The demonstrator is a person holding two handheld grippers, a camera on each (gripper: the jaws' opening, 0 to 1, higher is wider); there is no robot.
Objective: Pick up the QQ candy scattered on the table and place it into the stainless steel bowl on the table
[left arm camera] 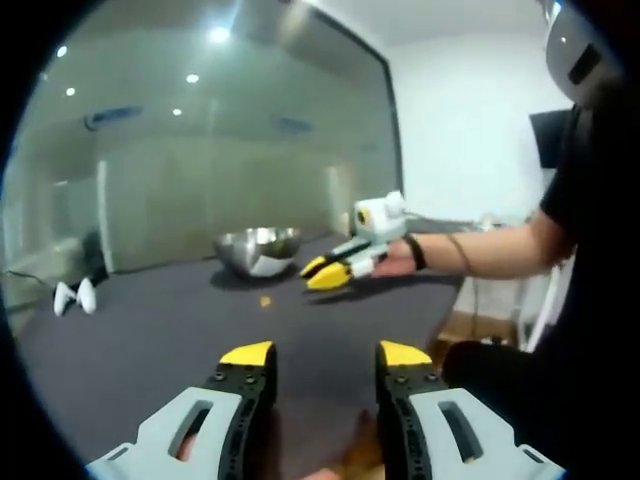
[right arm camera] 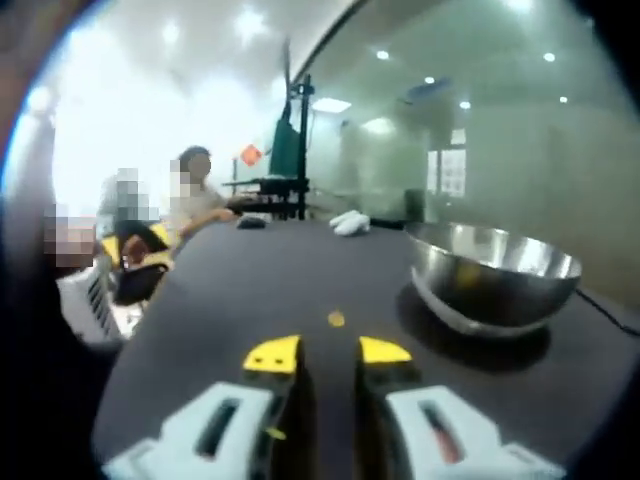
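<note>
Hovering over the table (left arm camera: 150, 340), left tongs (left arm camera: 325, 352) spread, right tongs (right arm camera: 328, 352) narrowly parted, both empty.

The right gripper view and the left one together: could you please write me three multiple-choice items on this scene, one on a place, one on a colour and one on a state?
1. Where is the candy in the right gripper view?
A. In the bowl
B. On the table, ahead of the right gripper
C. Between the jaws

2. What colour are the jaw tips?
A. Yellow
B. Red
C. Blue

3. How does the left gripper stand?
A. Shut on the candy
B. Open, holding nothing
C. Shut on the bowl's rim

Answers: 1 B, it lies on the dark table left of the bowl; 2 A, both views show yellow tips; 3 B, a wide gap shows.
</note>
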